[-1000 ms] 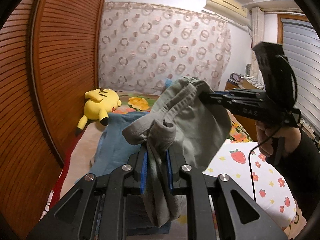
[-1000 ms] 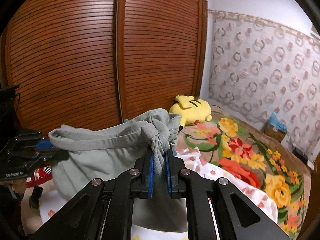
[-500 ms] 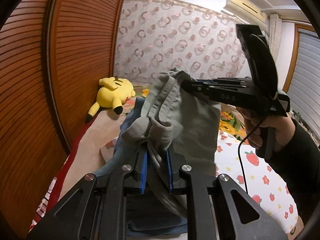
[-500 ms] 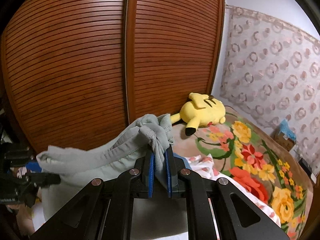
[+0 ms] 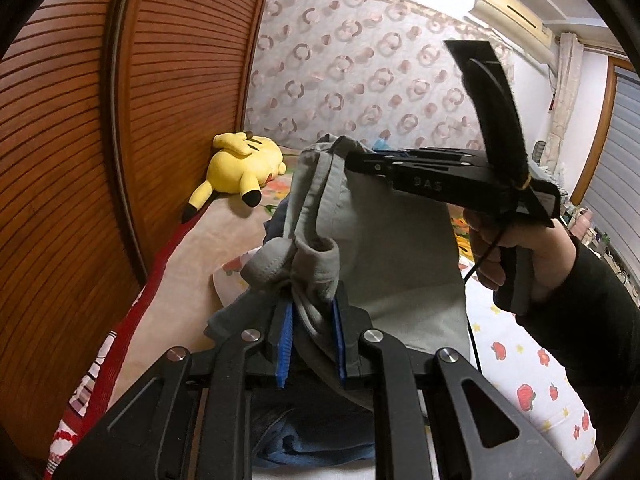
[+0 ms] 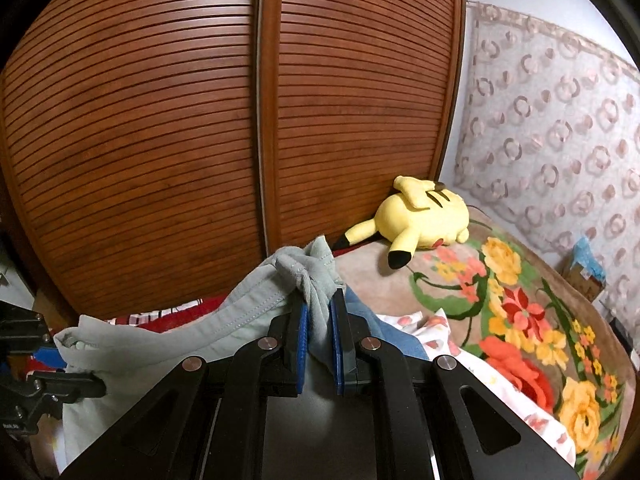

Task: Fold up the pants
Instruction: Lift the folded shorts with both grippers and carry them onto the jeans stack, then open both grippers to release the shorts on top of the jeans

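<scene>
Grey pants (image 5: 396, 248) hang in the air, stretched between my two grippers above the bed. My left gripper (image 5: 312, 316) is shut on one bunched corner of the waistband. My right gripper (image 6: 320, 312) is shut on the other corner; it shows in the left wrist view (image 5: 352, 160) gripping the top edge of the cloth. In the right wrist view the grey pants (image 6: 168, 344) run left to the left gripper (image 6: 60, 344). The lower part of the pants hangs out of sight.
A yellow plush toy (image 5: 244, 160) lies by the brown slatted wardrobe (image 6: 200, 120). Blue clothing (image 5: 312, 440) lies on the bed below the pants. A floral blanket (image 6: 520, 304) and a strawberry-print sheet (image 5: 532, 380) cover the bed.
Both grippers have swung left toward the wardrobe with the pants held between them, and the pants hang more spread out. Both grips are unchanged.
</scene>
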`<act>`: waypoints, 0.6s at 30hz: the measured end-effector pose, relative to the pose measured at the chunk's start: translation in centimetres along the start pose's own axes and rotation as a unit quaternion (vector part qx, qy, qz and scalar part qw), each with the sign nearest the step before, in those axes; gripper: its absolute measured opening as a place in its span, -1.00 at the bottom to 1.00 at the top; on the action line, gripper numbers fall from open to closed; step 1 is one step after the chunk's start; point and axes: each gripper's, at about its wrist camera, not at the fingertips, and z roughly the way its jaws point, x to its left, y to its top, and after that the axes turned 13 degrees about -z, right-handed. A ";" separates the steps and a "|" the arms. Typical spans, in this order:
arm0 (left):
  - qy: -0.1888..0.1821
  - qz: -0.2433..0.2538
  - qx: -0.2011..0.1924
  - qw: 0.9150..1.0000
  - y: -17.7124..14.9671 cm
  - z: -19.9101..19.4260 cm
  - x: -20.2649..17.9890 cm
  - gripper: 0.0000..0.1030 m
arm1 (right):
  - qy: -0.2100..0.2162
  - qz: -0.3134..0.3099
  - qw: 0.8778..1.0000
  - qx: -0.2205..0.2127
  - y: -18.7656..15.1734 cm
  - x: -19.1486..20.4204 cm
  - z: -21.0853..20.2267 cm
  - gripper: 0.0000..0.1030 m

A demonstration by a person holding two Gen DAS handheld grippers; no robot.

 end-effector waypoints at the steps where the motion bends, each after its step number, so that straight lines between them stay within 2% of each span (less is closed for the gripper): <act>1: 0.000 -0.002 0.001 1.000 0.0 -0.1 0.0 -0.66 | 0.002 0.002 1.000 -0.004 0.1 0.1 -0.2 -0.73; 5: 0.008 0.003 -0.005 1.000 0.3 -0.6 -0.3 -0.61 | 0.000 0.010 1.000 -0.010 0.0 0.0 -1.5 -0.58; 7: 0.008 0.006 -0.014 1.000 0.5 -1.1 -0.4 -0.54 | -0.009 0.007 1.000 -0.017 0.2 0.0 -2.6 -0.40; 11: 0.015 0.010 -0.036 0.999 1.1 -2.1 -0.8 -0.08 | -0.011 0.009 0.999 -0.032 0.0 0.1 -4.9 -0.35; 18: 0.002 0.029 -0.055 0.998 2.1 -2.7 -2.2 -0.06 | 0.008 0.009 1.000 -0.016 -2.4 1.0 -6.3 -0.35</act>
